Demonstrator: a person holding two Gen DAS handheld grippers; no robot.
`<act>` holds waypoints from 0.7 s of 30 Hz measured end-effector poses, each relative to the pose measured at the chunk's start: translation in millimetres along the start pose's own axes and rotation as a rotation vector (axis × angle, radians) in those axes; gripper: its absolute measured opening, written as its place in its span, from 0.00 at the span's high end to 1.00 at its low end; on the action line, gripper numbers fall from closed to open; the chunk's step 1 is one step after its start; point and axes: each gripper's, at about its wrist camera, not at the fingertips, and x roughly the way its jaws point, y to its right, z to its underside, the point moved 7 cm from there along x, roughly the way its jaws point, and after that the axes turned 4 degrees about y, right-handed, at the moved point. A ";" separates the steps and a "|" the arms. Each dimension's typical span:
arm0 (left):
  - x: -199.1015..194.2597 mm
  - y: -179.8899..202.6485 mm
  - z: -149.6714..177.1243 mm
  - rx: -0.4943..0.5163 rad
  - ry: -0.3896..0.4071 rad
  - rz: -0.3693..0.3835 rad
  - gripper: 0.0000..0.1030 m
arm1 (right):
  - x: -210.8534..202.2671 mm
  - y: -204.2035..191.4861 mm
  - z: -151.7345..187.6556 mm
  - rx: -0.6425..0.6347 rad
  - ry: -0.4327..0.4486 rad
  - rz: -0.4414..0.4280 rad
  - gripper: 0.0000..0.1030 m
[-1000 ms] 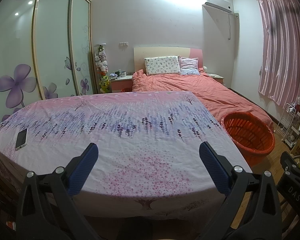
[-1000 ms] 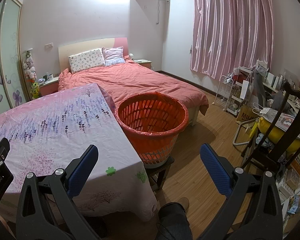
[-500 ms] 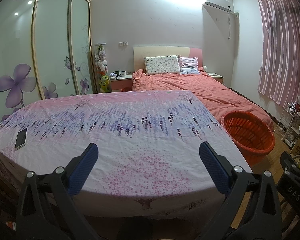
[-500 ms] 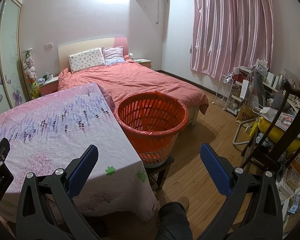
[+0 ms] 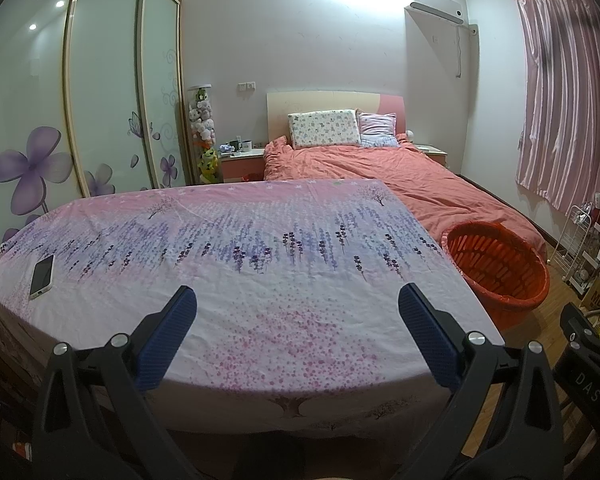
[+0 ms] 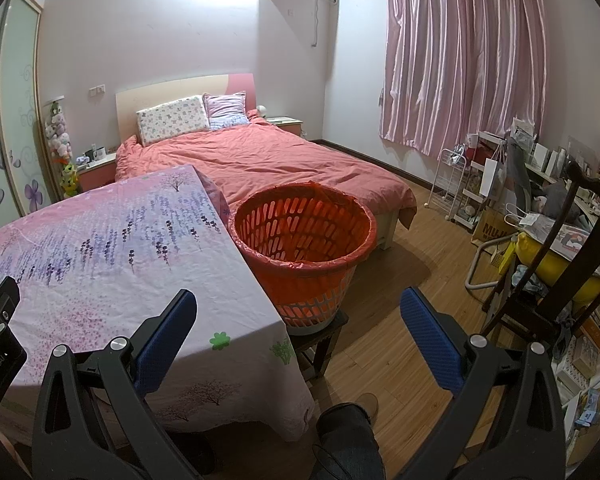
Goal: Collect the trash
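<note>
Floral cloth (image 5: 260,280) covers the table ahead of the left tongs (image 5: 298,308), which gape wide and empty, seemingly ready for pickup; a phone (image 5: 42,276) lies far left of them. No trash shows on it. Ahead of the equally wide, empty right tongs (image 6: 298,312), the orange bin (image 6: 304,240) sits on a stool beside the table, probably raised for easy drops.

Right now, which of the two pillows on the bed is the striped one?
The smaller pillow, nearer the curtain; the larger one beside it has a floral print.
</note>
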 end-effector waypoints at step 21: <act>2.4 1.7 3.9 0.008 -0.010 0.004 0.04 | -0.2 -0.6 0.7 -0.001 -0.003 0.000 0.02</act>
